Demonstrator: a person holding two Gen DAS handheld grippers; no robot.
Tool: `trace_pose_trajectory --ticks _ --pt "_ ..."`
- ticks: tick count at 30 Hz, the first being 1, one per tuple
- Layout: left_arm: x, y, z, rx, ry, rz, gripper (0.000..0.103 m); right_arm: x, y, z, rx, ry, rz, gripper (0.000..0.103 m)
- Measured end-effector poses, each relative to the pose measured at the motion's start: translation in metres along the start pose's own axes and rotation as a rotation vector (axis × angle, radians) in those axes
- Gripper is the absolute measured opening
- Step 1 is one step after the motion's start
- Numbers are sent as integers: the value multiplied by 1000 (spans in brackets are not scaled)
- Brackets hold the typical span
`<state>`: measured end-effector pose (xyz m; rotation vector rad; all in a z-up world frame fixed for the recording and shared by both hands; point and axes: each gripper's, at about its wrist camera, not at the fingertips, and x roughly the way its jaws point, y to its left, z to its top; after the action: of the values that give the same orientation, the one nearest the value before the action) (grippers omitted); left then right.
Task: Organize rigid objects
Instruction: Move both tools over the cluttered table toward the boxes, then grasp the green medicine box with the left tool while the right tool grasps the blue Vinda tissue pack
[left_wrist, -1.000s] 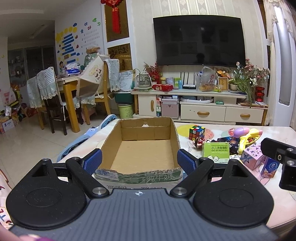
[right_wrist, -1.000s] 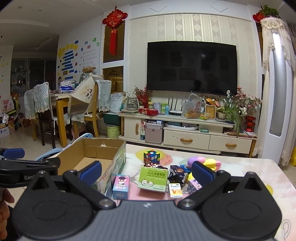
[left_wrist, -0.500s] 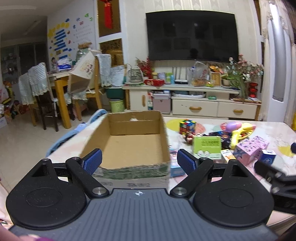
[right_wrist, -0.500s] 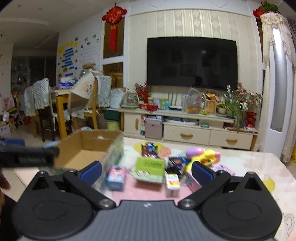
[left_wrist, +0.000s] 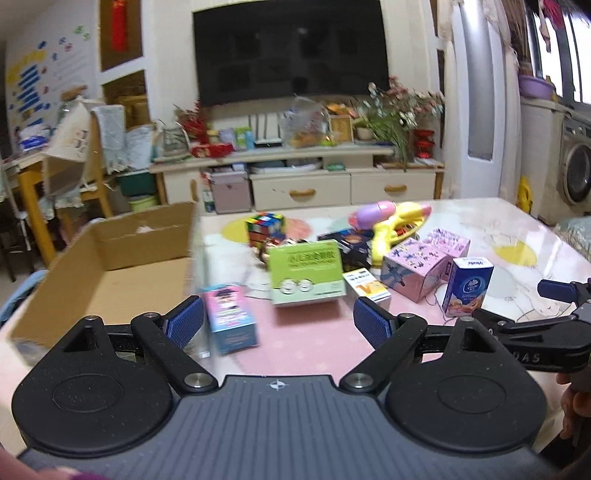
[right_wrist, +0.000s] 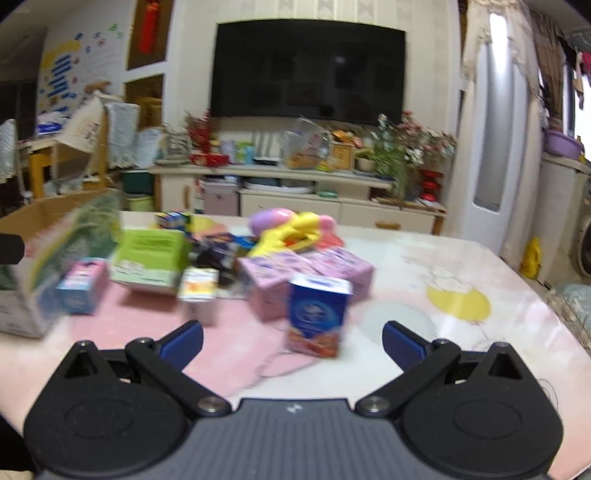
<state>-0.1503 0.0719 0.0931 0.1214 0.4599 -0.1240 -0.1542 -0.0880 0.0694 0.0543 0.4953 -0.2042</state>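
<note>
An open cardboard box (left_wrist: 122, 258) stands at the table's left. To its right lie a green box (left_wrist: 306, 273), a pink-and-blue small box (left_wrist: 231, 317), a Rubik's cube (left_wrist: 266, 227), a yellow-white small box (left_wrist: 367, 286), a pink gift box (left_wrist: 424, 264), a blue carton (left_wrist: 467, 291) and a yellow-pink toy gun (left_wrist: 391, 223). My left gripper (left_wrist: 277, 321) is open and empty, just short of the small boxes. My right gripper (right_wrist: 291, 341) is open and empty, with the blue carton (right_wrist: 317, 314) just ahead between its fingers. The right wrist view is blurred.
The table (left_wrist: 517, 236) has a pink mat (left_wrist: 306, 347) at the front and yellow spots. The right gripper's side shows in the left wrist view at the right edge (left_wrist: 554, 295). A TV cabinet (left_wrist: 295, 177) and chairs (left_wrist: 74, 158) stand beyond the table.
Both grippers have swung to the right and moved closer to the table. The cardboard box has slid to the left of both views, and the blue carton now stands ahead of the right gripper.
</note>
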Motion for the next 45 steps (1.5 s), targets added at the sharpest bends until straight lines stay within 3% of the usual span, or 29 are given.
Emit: trace_pose_trajectory --ticks 6,18,35,45 --pt "37 -8 7 -26 21 -14 103 32 -23 2 95 61 7 102" --pt "103 -6 29 -29 109 -34 103 71 -26 12 64 101 41 102" --pt "148 -11 42 -47 220 -40 103 94 -29 19 85 142 42 102" --pt "154 -6 47 -85 244 -10 103 100 -40 21 128 152 29 65"
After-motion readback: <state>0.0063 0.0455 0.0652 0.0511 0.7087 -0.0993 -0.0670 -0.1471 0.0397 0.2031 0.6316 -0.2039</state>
